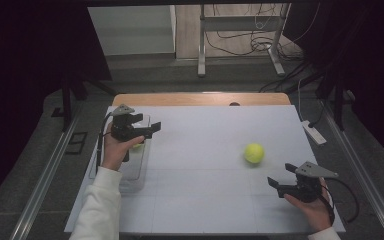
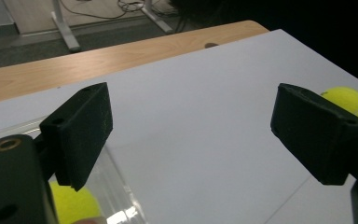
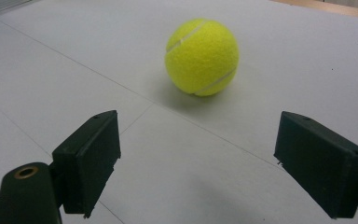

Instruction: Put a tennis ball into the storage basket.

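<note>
A yellow tennis ball (image 1: 254, 153) (image 3: 202, 57) lies on the white table cover (image 1: 205, 165), right of centre. My right gripper (image 1: 281, 175) (image 3: 200, 154) hovers just in front of it, open, nothing between its pads, jaws aimed at the ball. At the left, my left gripper (image 1: 150, 129) (image 2: 196, 121) is held above a clear plastic box (image 1: 130, 175) (image 2: 116, 186), open and empty. A second yellow ball (image 1: 137, 146) (image 2: 72, 205) lies inside that box, partly hidden by the gripper. The left gripper view also catches the first tennis ball (image 2: 347, 100) behind its right pad.
A strip of the wooden tabletop (image 1: 200, 98) shows beyond the white cover's far edge. Behind it stand a metal table frame (image 1: 201, 45) and floor cables. A white power strip (image 1: 314, 132) lies on the floor at the right.
</note>
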A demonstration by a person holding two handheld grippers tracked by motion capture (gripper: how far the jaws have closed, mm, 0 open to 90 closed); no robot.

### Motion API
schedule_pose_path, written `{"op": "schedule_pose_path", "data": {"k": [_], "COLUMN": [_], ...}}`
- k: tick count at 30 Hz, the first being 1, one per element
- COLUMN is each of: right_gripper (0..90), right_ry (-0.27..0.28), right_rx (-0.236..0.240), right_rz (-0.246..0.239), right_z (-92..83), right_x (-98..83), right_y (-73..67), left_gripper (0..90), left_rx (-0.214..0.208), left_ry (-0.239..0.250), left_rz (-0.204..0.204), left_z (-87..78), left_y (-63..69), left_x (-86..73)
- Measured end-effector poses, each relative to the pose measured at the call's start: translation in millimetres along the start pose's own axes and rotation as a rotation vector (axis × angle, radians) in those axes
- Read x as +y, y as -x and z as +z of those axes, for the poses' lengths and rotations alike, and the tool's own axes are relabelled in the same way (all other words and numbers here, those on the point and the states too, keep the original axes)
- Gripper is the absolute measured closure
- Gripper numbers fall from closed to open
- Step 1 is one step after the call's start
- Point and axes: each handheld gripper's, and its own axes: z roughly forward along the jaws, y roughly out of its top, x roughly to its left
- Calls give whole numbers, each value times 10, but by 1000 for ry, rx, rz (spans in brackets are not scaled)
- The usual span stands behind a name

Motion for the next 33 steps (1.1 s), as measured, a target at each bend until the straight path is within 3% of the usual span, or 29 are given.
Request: {"op": "schedule_pose_path", "data": {"k": [4,14,17,20,26,33], "right_gripper": [146,146,146,147,147,147], "right_ry": [0,-1,0,-1,-4,-3], "right_rx": [0,0,1,1,-1,-1], "right_rz": [2,-1,-3,-4,-4,-2], "right_z": [-1,-2,3,5,11,2], "right_x": [-1,0,2,0,-3,-4], "right_y": [2,-1,-6,-4,-5,-1], "left_gripper": [140,142,142,144,146,147], "left_rx": [-27,-40,-50,-105,-121,-131], "left_ry": [-12,-27,-25,-9,-2,0], "left_rz": [16,37,34,-2,33,50], "left_z": [45,87,94,93,75,75], "left_y": [82,174,187,220,359,424], "left_x": [8,13,14,38,90,111]}}
